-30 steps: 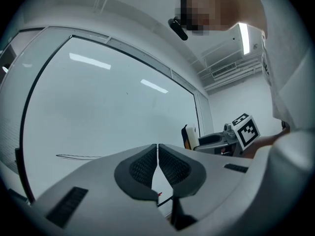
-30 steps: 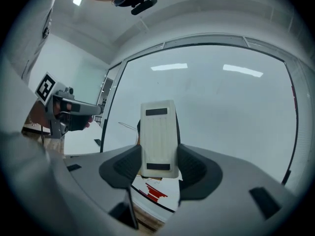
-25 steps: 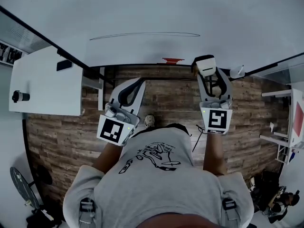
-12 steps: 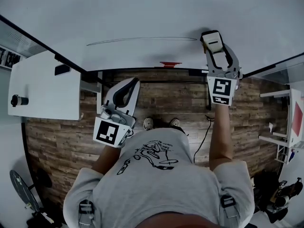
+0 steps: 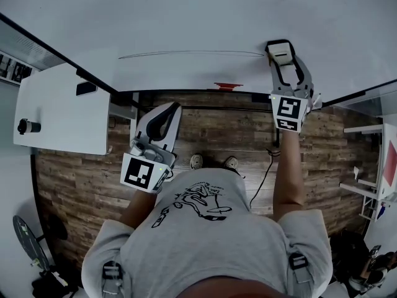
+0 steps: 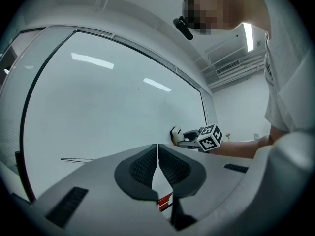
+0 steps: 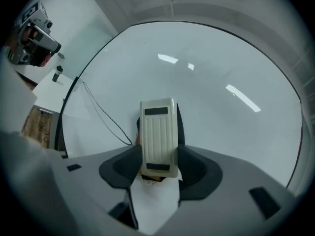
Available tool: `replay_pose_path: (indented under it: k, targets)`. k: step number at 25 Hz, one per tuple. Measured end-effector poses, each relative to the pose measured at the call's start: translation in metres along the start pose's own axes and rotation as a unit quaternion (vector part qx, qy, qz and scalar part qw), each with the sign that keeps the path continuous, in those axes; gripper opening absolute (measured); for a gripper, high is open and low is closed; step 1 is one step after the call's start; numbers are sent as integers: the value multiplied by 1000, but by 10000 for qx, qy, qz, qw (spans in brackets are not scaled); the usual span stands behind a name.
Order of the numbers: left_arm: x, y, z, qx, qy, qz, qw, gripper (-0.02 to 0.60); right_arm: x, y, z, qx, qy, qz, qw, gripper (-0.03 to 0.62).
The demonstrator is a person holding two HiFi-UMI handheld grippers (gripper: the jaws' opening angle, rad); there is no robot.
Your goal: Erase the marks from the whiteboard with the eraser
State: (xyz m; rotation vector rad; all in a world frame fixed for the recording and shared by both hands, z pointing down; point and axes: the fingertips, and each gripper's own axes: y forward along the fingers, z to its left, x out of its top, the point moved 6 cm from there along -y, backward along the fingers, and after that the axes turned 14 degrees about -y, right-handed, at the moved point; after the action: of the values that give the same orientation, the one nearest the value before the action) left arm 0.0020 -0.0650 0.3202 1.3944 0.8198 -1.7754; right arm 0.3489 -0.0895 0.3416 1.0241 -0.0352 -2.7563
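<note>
wood-plank floor (image 5: 211,129); white table (image 5: 62,113) left; ceiling strip light (image 6: 247,36)

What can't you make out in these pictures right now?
Eraser wiping face: right gripper view, hidden by its own back; contact with whiteboard unclear.
Red item below the board: head view, too small; left gripper view, behind the shut jaws.
Dark object on side table: head view, too small.

One whiteboard (image 5: 186,17) is counted, and one long thin mark (image 5: 186,53) is seen drawn on it. One eraser (image 5: 280,48) is counted. Two claws are counted: the left claw (image 5: 169,109) and the right claw (image 5: 282,59). One white desk (image 5: 62,123) is seen, with two dark things counted on it: one cylinder (image 5: 26,126) and one flat item (image 5: 85,88). One red item (image 5: 227,86) and two shoes (image 5: 196,161) are also counted.
</note>
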Motion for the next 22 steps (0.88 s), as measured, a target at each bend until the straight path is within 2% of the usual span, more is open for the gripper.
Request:
replay_pose_path:
  k: [8, 12, 22]
  targets:
    - [-5, 3, 4, -41, 11, 74, 10000, 26, 1, 4, 7, -122, -50, 21, 9999, 235]
    - [-9, 1, 5, -13, -104, 223, 9997, 26, 2, 3, 9, -154, -46, 26, 9999, 235]
    - [-9, -3, 10, 28, -83, 151, 9998, 26, 8, 10, 36, -74, 10, -42, 10000, 235]
